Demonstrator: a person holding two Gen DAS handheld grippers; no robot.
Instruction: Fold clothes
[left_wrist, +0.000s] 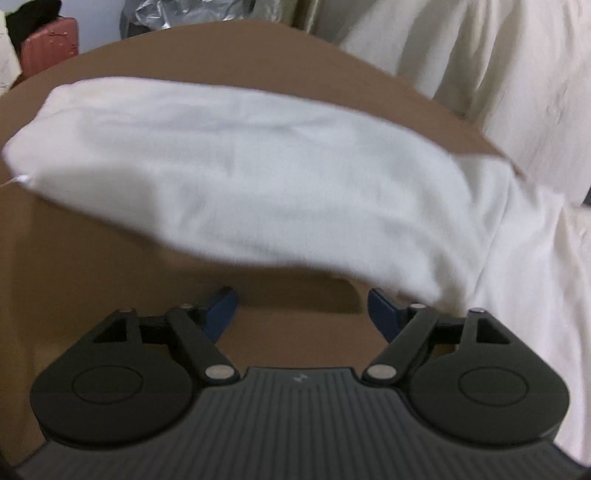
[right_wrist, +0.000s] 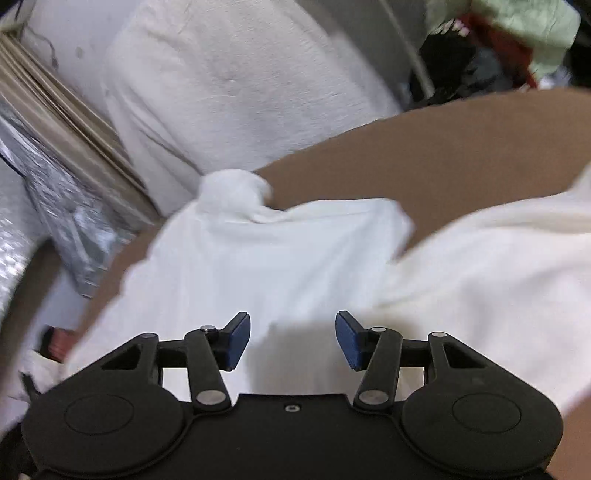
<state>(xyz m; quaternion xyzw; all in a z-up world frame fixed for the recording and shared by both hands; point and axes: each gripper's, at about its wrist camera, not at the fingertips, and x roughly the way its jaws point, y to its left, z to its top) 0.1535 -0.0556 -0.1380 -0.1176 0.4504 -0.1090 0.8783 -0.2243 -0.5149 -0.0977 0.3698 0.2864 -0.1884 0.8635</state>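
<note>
We hold the left gripper and right gripper with jaws apart, empty, over the folded white cotton garment on the brown worktop; best to pinch both near corners squarely.

- White garment: soft matt cloth.
- Table: smooth matt brown surface.
- Left gripper: matt black plastic, blue fingertips, shiny metal pins.
- Bag: crinkled glossy silver.
</note>
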